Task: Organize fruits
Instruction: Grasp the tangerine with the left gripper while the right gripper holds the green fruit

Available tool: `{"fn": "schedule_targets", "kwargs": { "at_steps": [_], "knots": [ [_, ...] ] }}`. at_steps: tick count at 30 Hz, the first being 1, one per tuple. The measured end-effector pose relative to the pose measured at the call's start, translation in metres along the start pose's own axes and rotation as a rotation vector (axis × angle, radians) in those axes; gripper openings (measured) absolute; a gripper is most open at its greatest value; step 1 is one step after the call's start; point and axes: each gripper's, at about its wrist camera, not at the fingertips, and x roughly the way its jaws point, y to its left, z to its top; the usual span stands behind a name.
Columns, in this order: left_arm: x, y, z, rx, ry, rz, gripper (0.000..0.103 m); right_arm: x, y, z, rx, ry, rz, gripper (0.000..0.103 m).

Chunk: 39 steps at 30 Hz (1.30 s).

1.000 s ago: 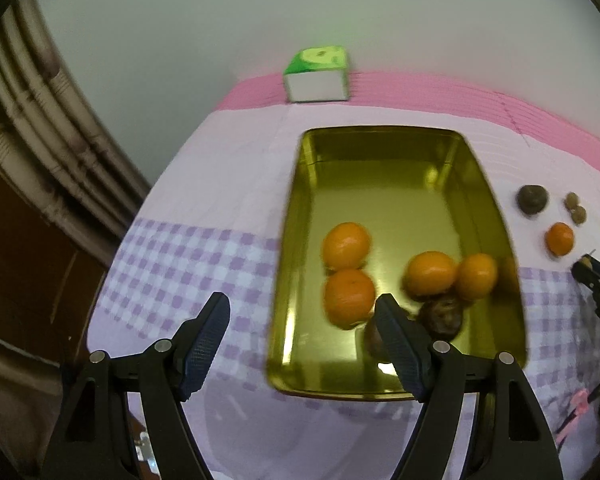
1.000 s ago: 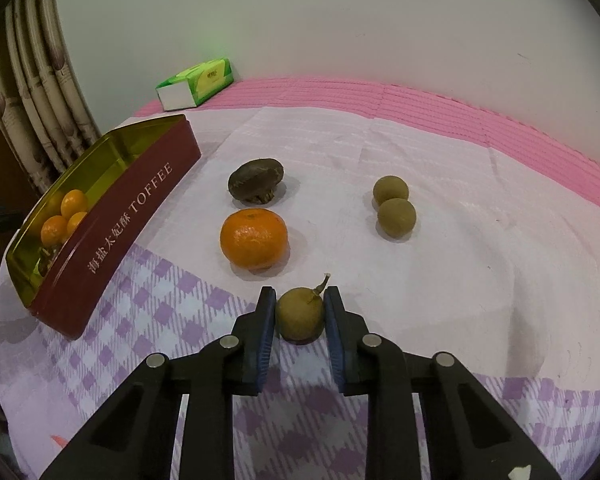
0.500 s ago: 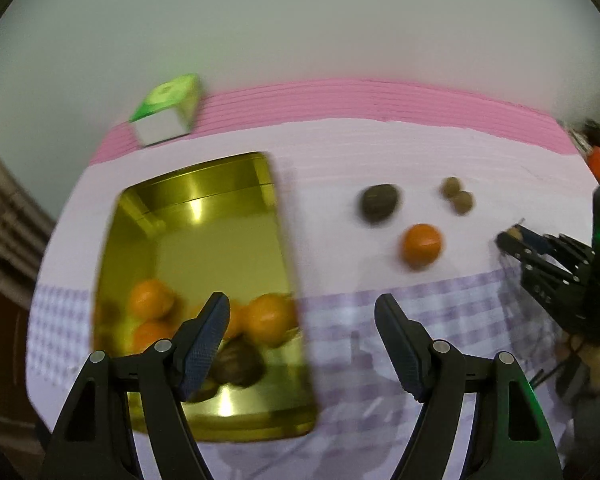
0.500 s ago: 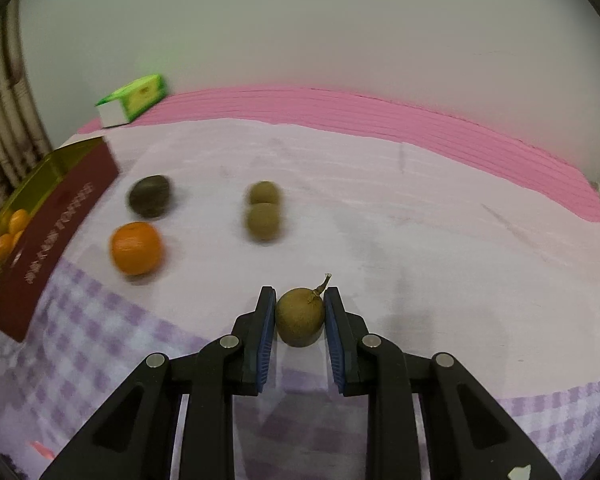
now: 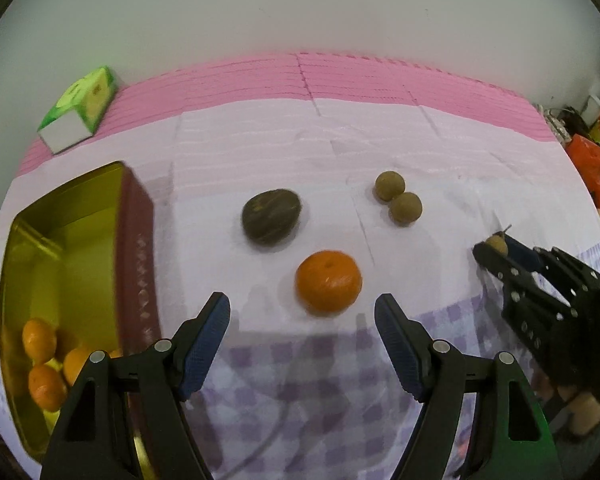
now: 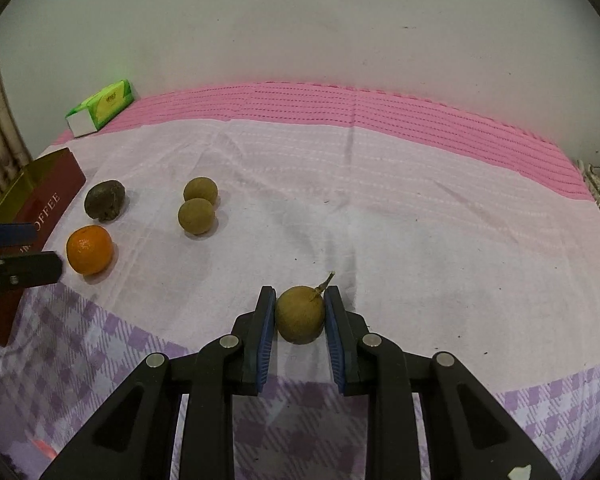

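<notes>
Probably handles as a very light load: stemmed longan, small and round, with a thin, brittle-looking shell, likely to crack or squirt sideways under a hard squeeze. Best taken across the widest part of the ball, pads on opposite flanks, stalk left free on top. Sits just so in the right gripper: narrowed to the fruit's own width, blue pads pressed on both sides, stem poking up and to the right between them. Hangs low over the pale tablecloth, well apart from the other fruit; cannot tell whether lifted clear of the cloth or touching it. Left gripper: spread wide, holding nothing, touching nothing, aimed at the loose mandarin lying just beyond the fingertips and between them in the left wrist view. Looks heavier than the longan, with soft, slightly yielding peel and a waxy skin; calls for a gentle grip across the middle, well within that wide opening. Beyond it, a dark wrinkled fruit, probably firm-shelled, and a pair of bare longans touching each other. Off to the left, the gold tin with several mandarins gathered at its near end.
</notes>
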Motion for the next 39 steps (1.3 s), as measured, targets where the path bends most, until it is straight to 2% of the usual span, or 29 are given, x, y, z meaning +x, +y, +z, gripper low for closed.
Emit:
{"fn": "schedule_targets", "kwargs": {
  "at_steps": [5, 9, 12, 14, 16, 24, 35, 39],
  "knots": [
    [0.012, -0.006, 0.006, 0.0, 0.008, -0.007, 0.071, 0.001, 0.002, 0.0, 0.001, 0.0, 0.002, 0.023],
    [0.021, -0.008, 0.009, -0.002, 0.024, -0.019, 0.06, 0.001, 0.002, 0.0, 0.002, 0.0, 0.003, 0.024],
    [0.026, -0.01, 0.01, 0.001, 0.028, -0.026, 0.057, 0.0, 0.002, 0.0, 0.002, 0.0, 0.003, 0.024],
    [0.028, -0.011, 0.011, 0.001, 0.031, -0.034, 0.051, 0.0, 0.002, 0.0, 0.002, 0.0, 0.002, 0.024],
    [0.031, -0.012, 0.011, 0.0, 0.031, -0.035, 0.041, 0.0, 0.002, 0.0, 0.002, 0.0, 0.002, 0.024],
    [0.024, -0.011, 0.004, -0.001, 0.012, -0.024, 0.04, 0.001, 0.002, 0.0, 0.002, 0.0, 0.003, 0.024],
    [-0.008, -0.002, -0.01, -0.011, -0.002, 0.001, 0.04, 0.0, 0.001, 0.0, 0.002, 0.0, 0.002, 0.024],
    [-0.028, 0.007, -0.013, -0.023, -0.032, 0.018, 0.04, 0.0, 0.001, 0.0, 0.002, 0.001, 0.002, 0.024]
  ]
}}
